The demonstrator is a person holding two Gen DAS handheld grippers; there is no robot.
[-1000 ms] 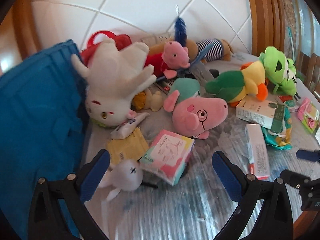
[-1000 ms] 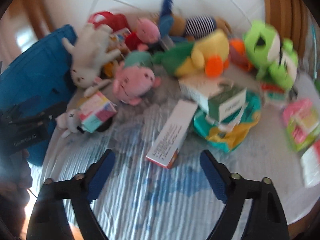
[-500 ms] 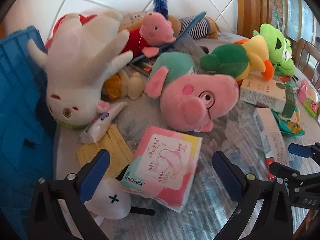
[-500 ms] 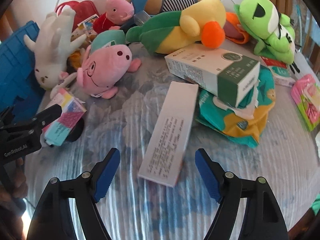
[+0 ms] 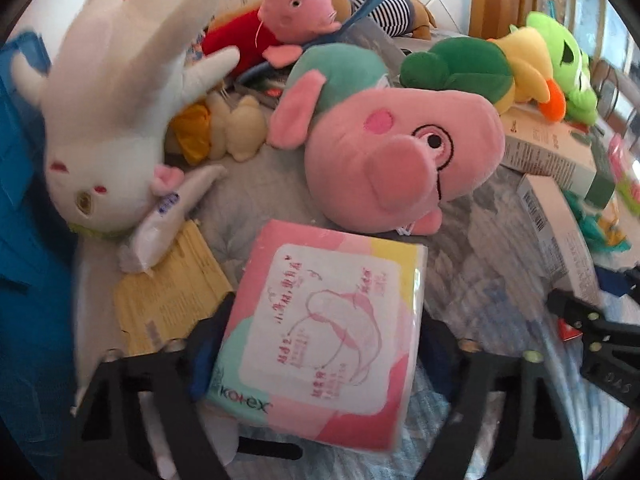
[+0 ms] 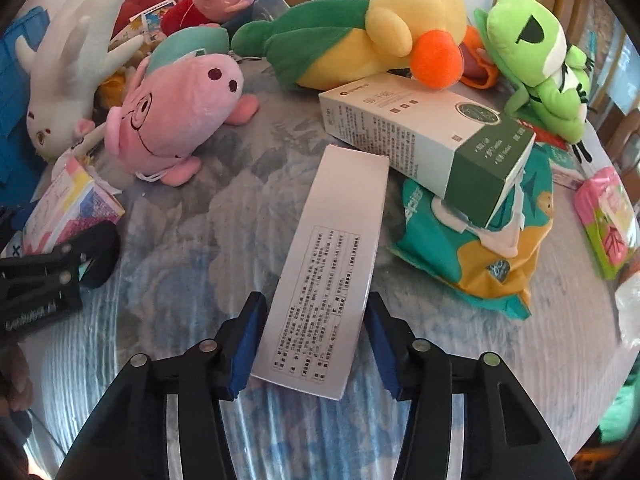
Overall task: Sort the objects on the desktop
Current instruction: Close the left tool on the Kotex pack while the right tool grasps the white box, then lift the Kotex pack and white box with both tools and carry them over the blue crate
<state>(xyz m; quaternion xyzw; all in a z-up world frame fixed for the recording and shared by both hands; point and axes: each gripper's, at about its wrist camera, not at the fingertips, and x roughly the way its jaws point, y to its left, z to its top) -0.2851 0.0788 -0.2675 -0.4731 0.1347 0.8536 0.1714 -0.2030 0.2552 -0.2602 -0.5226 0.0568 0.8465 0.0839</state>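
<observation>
A pink, yellow and mint soft pack (image 5: 320,320) fills the left wrist view. My left gripper (image 5: 324,308) is closing, and its blue pads sit against the pack's two sides. A long white box with printed text (image 6: 332,248) lies on the table (image 6: 192,288). Its near end is between the fingers of my right gripper (image 6: 314,300), whose jaws are closing. The left pad is at the box's edge and a thin gap shows by the right pad. The left gripper also shows at the left edge of the right wrist view.
A big pink pig plush (image 5: 400,152) and a white rabbit plush (image 5: 112,112) lie just beyond the pack, with a blue crate (image 5: 24,240) at the left. A green-ended carton (image 6: 420,128) rests on a teal packet (image 6: 480,248) beside the white box. Duck (image 6: 360,40) and frog (image 6: 536,60) plushes lie behind.
Both grippers have come down and forward over the table. The left jaws narrowed around the pink pack. The right jaws narrowed around the near end of the white box.
</observation>
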